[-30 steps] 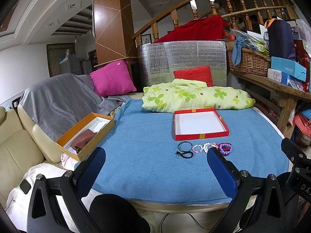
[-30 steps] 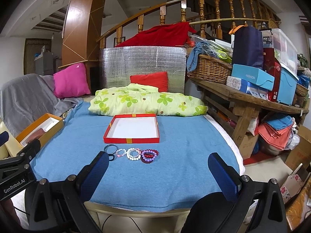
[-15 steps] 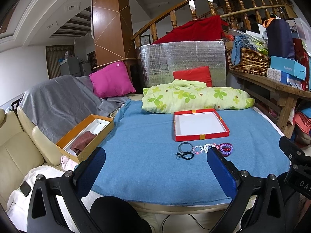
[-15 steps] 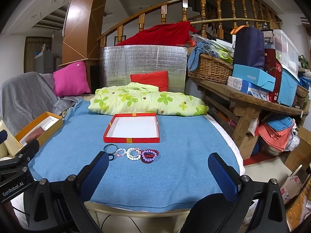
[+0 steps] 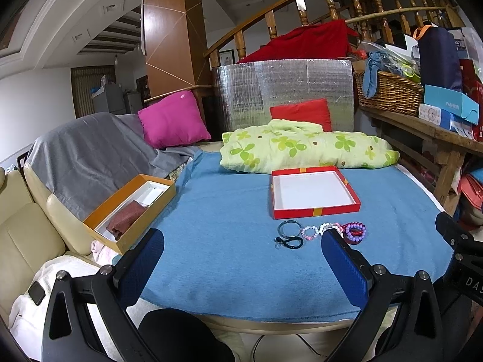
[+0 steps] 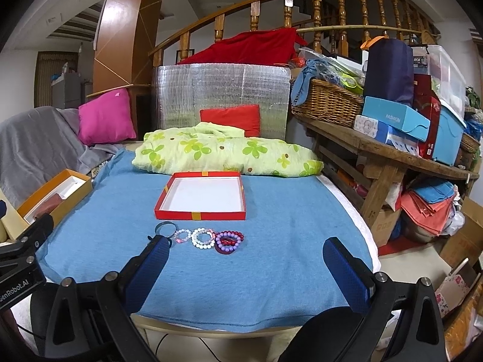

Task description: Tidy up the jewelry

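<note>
Approach stage: left tongs (image 5: 241, 259) and right tongs (image 6: 250, 262) are held wide open, empty, near the bracelets (image 6: 202, 237); transfer into the red tray (image 6: 200, 215) is judged next.

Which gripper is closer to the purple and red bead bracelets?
Right, I think. The right gripper faces the purple and red bead bracelets, which lie just ahead between its open fingers. The left gripper points further left; they peek past its right finger.

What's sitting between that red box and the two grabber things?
A row of bracelets on the blue cloth, just in front of the red box. The right wrist view shows it best; both tools hover open nearer the camera.
</note>
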